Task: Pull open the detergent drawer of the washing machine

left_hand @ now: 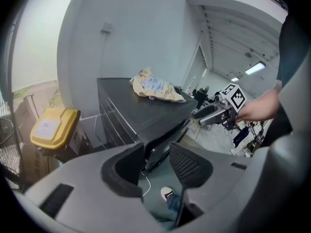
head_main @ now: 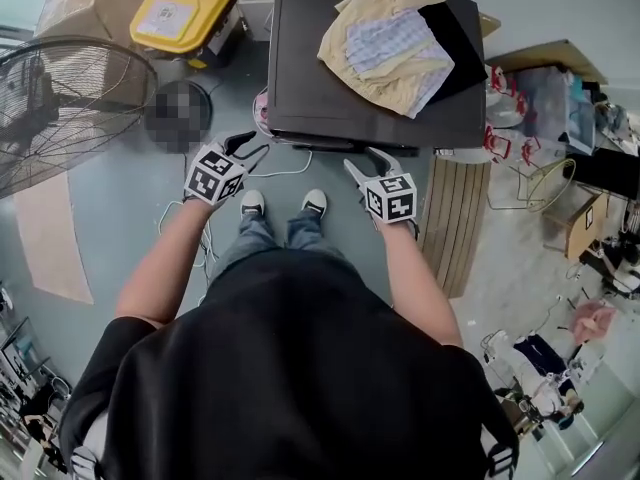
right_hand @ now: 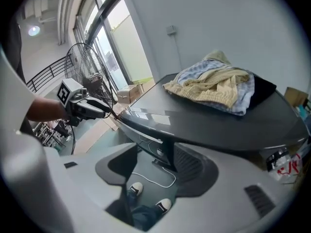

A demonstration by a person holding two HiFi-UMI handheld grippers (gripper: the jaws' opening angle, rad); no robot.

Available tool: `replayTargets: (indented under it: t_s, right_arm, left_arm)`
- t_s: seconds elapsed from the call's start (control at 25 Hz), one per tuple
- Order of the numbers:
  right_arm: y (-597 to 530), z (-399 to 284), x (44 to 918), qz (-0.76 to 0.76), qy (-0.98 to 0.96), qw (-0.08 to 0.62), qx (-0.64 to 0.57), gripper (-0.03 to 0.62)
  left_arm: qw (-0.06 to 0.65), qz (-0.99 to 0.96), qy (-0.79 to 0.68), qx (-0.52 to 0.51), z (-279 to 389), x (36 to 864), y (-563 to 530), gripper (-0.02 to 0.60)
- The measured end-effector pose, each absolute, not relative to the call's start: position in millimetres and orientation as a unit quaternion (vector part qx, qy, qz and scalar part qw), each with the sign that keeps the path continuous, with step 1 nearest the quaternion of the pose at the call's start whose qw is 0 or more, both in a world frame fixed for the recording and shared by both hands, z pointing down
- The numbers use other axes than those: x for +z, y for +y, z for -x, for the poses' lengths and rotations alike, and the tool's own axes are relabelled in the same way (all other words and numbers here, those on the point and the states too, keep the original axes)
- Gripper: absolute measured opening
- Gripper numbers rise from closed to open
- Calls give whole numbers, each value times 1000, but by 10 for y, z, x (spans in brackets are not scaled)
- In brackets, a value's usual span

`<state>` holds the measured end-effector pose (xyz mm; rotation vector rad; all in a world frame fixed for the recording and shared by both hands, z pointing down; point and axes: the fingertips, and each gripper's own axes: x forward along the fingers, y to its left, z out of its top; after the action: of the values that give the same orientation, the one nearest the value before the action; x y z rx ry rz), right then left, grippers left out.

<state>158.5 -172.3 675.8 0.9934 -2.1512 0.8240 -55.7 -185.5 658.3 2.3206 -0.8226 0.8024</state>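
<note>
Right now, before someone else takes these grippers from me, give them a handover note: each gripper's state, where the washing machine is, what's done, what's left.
Left gripper: jaws open, nothing between them, held just short of the washing machine, at the left of its front edge.
Right gripper: jaws open, empty, near the right of that front edge.
Washing machine: dark, directly ahead, with a pile of clothes on top.
Done: nothing yet; no drawer shows pulled out.
Left: find the detergent drawer, which is not clear from these views, grip it and pull it open.
</note>
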Motion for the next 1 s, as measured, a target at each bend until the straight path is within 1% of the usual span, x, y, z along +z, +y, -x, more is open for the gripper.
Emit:
replayTargets:
  t_s: [0.48, 1.0]
  right_arm:
    - [-1739, -1513, 7001, -360, -815, 322, 319, 238]
    - [-1776, -1427, 7118, -345, -823, 323, 316, 204]
  left_arm:
    - [287, -856, -285, 321, 426, 6990, -1819, 161]
    - [277, -859, -265, 339, 268, 7170, -1812, 138]
